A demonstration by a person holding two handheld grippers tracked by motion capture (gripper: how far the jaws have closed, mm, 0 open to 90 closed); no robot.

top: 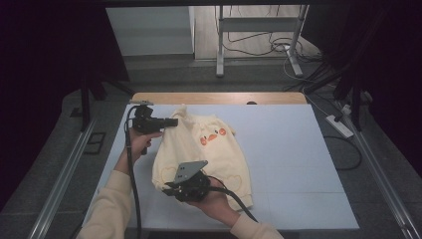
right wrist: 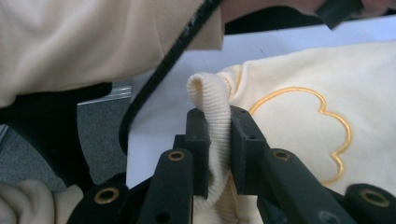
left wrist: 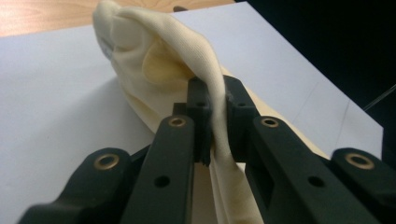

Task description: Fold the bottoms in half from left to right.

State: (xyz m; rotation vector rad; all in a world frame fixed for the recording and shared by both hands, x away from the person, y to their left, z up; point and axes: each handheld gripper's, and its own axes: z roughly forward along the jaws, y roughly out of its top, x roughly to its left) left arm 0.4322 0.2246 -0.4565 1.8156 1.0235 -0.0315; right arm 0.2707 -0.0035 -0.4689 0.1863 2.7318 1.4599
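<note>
Soft, light sweater (top: 199,149) (floppy, bunches easily): left hand-held gripper (top: 171,122) pinches shoulder fabric, right hand-held gripper (top: 171,188) clamps ribbed hem; edges grip best.

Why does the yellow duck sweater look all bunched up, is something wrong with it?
Nothing looks torn or spilled. The sweater sits crooked and rumpled on the white table because both grippers pinch it: the left gripper holds a fold near its top, and the right gripper holds the ribbed hem.
</note>
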